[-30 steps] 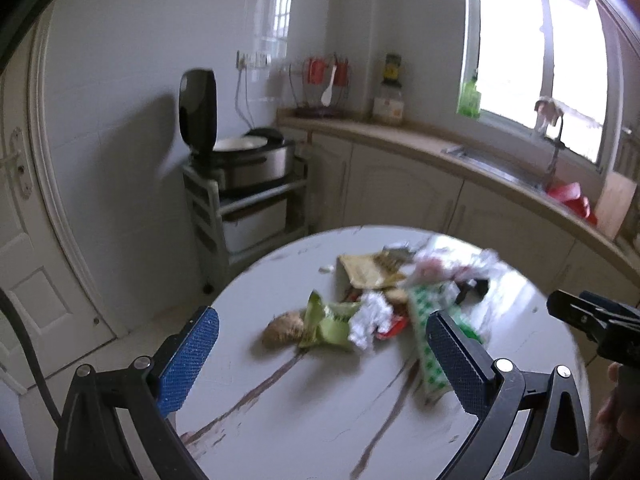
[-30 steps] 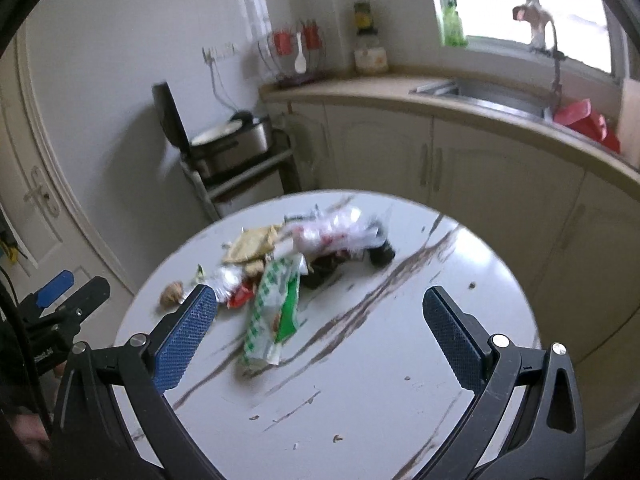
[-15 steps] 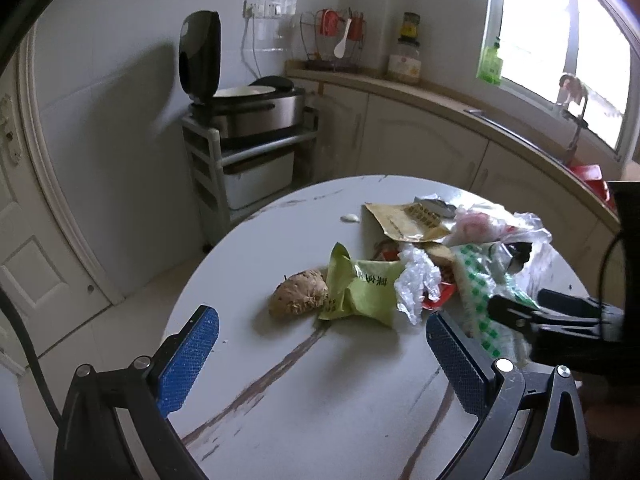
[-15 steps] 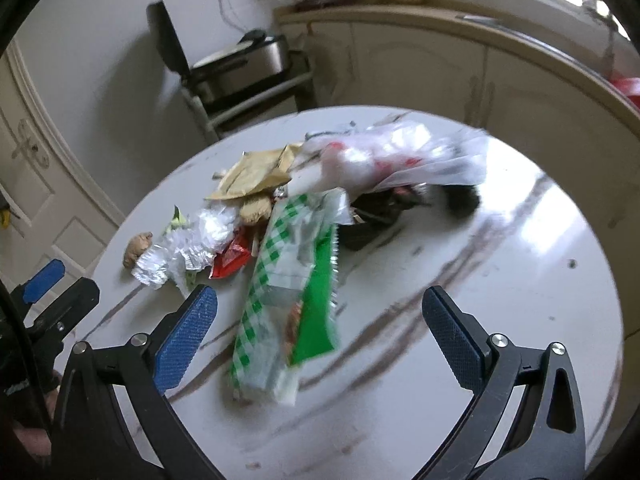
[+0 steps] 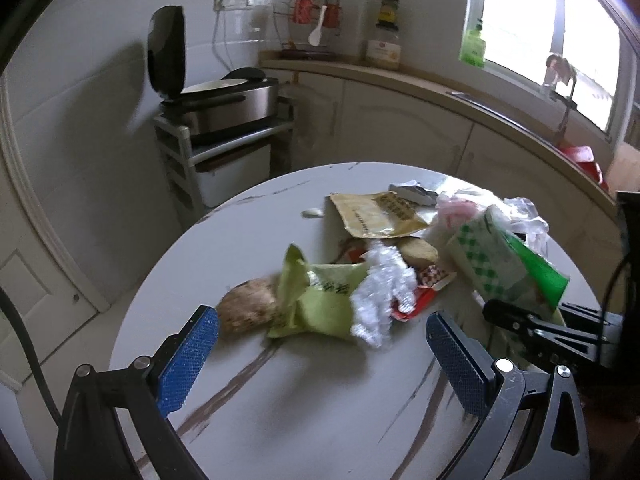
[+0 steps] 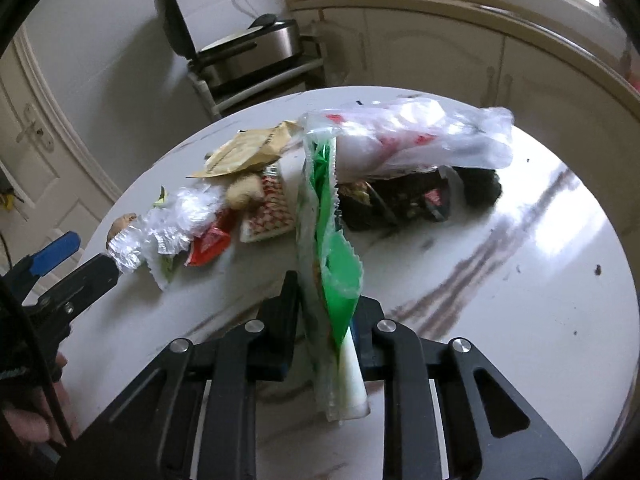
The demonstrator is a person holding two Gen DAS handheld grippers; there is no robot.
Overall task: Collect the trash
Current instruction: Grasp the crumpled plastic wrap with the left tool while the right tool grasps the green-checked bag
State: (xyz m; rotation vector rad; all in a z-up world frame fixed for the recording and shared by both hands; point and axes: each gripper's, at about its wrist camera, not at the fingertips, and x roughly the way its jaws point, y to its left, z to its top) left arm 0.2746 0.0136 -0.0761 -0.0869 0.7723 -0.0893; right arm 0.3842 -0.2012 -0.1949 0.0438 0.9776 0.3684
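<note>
A pile of trash lies on a round white marble table (image 5: 304,412). My right gripper (image 6: 326,312) is shut on a green-and-white checked plastic wrapper (image 6: 326,240) and holds it on edge above the table; the wrapper also shows in the left wrist view (image 5: 496,264). My left gripper (image 5: 320,356) is open and empty, just in front of a light green snack bag (image 5: 320,300), a brown lump (image 5: 248,310) and crumpled silver foil (image 5: 384,292). A tan paper pouch (image 5: 376,214) and a clear plastic bag (image 6: 420,140) lie farther back.
An open rice cooker (image 5: 216,96) stands on a metal rack beyond the table's far left edge. Kitchen cabinets and a counter with a sink (image 5: 500,108) curve along the back and right. A white door (image 5: 24,300) is at the left. Dark wrappers (image 6: 408,200) lie under the clear bag.
My right gripper has moved in and shut on the green checked wrapper, lifting it on edge. My left gripper has come closer to the green snack bag and stays open.
</note>
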